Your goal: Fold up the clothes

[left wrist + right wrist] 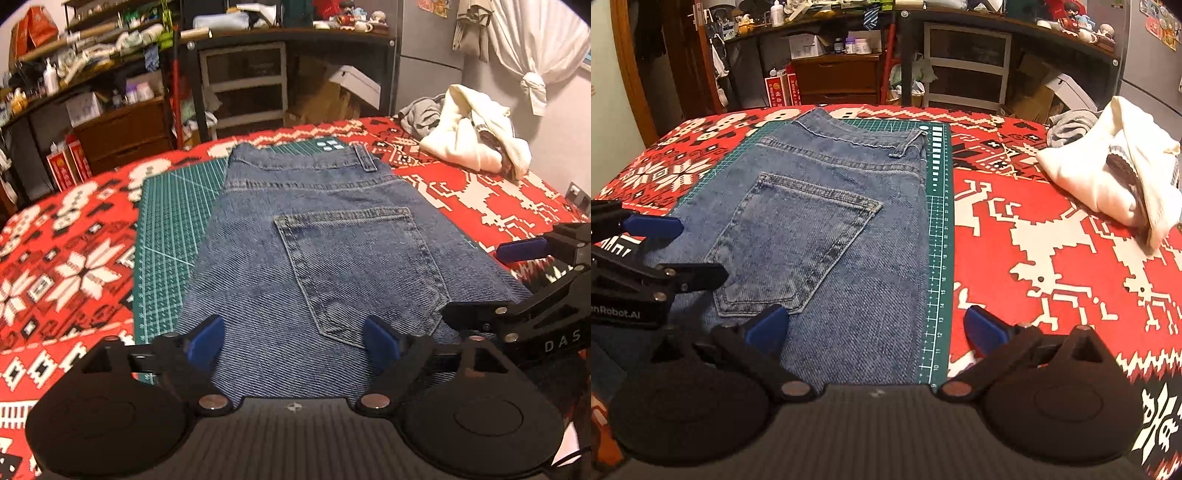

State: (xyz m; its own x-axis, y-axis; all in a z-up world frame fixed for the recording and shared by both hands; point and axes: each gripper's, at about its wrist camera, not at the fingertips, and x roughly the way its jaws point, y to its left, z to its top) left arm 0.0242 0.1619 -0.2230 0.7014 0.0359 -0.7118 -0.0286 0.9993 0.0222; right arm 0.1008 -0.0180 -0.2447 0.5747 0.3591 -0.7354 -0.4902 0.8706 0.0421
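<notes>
Folded jeans [325, 236] lie on a green cutting mat [166, 229], both jaws empty.
Left gripper [293, 345] hovers low over the denim, jaws apart; only the right view shows the mat's ruler edge, where the right gripper [873, 328] straddles it, jaws wide.

I read this as a room in a home, used for storage and hobby work. The worktop [1052, 221] carries a red patterned cloth and a green cutting mat [940, 221]. Behind it stand cluttered shelves [110, 48], a wooden drawer chest [836, 79] and cardboard boxes [325, 96]. A tied white curtain [532, 48] hangs at what is probably a window.
</notes>
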